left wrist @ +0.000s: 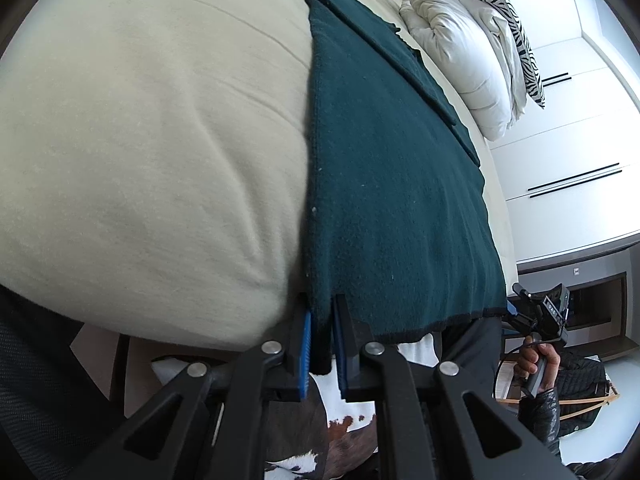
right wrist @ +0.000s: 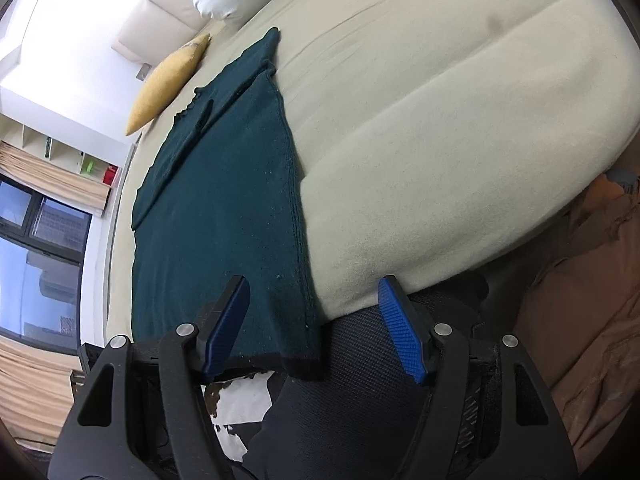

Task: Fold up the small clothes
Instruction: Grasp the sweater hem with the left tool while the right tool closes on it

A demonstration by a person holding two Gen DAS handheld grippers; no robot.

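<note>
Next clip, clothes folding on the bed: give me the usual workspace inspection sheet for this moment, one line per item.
Surface: cream bed cover, lightly creased.
Job's things: dark green garment laid flat, hem hanging over the bed's near edge.
Clutter: yellow cushion, white pillow and zebra-print pillow at the far end.
Grippers: left gripper shut on the garment's hem corner; right gripper open, straddling the other hem corner.
Cables: thin cable looping below the right gripper's handle.
Surroundings: white wardrobe doors, window, cowhide rug.
</note>
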